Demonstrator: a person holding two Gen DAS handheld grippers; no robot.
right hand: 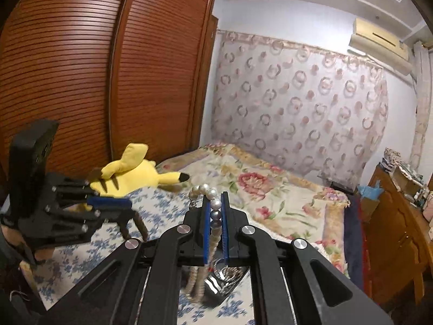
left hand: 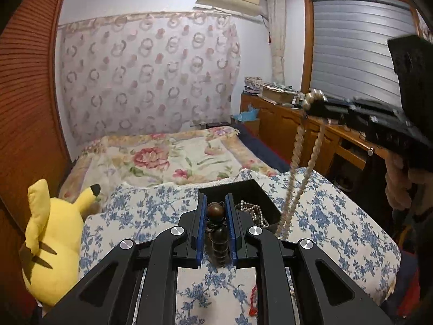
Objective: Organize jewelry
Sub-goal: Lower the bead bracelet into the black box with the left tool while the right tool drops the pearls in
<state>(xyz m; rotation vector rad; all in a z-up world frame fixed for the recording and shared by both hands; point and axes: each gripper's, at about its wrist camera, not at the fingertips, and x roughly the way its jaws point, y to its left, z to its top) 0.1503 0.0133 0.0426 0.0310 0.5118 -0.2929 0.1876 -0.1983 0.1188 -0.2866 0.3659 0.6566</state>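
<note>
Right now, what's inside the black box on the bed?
The black box holds a tangle of pearl beads. The left gripper, shut on a brown bead bracelet, covers the box's left part, so anything there is hidden.

Left gripper: raised, fingers level and pointing forward, blue pads closed on a dark brown bead string that hangs between them.

Right gripper: held higher, to the right of the left one, pads closed on a pearl necklace. Bare hand wraps its handle from below.
</note>
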